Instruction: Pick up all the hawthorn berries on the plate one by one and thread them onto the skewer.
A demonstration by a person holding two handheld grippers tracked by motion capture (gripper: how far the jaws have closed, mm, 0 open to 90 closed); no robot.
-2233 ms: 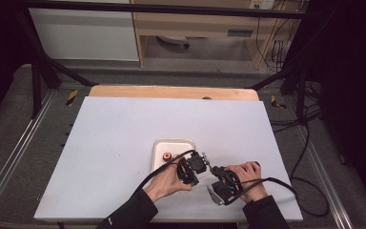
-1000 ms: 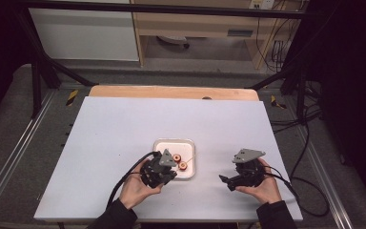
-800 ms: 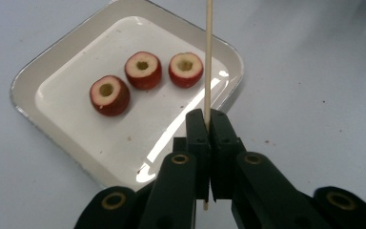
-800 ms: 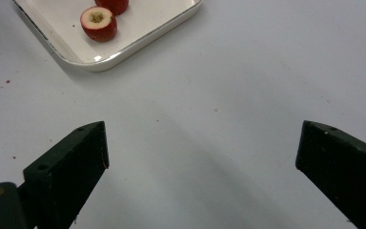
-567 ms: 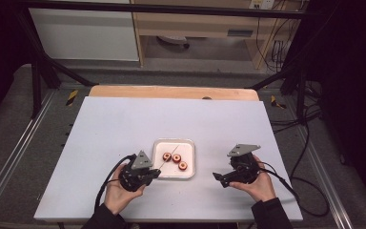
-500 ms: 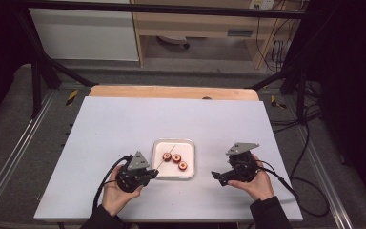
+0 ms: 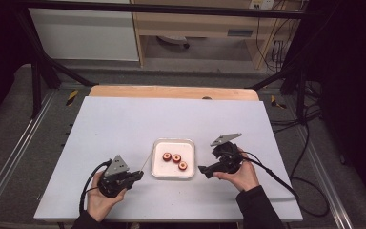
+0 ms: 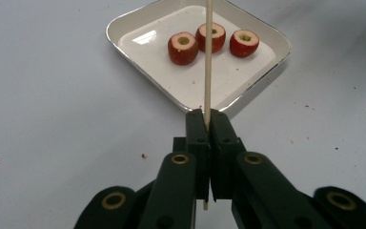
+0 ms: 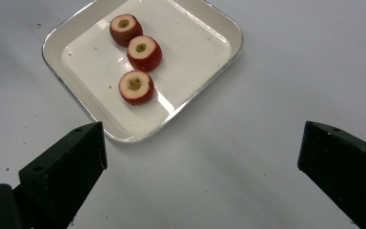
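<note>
while clamped, skewer (image 8: 208, 57) in left gripper (image 8: 208, 119)

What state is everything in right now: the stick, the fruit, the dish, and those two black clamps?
Left gripper: jaws shut on the skewer.
Skewer: bare, held upright, nothing threaded on it.
Right gripper: jaws open, empty.
Three red fruit pieces: cored, lying loose in the tray.
Tray: flat on the table, between the grippers.

- The table (image 7: 124, 124) is seen from above, at a distance.
- The tray (image 8: 138, 45) is viewed closely from both grippers' cameras, from opposite sides.
</note>
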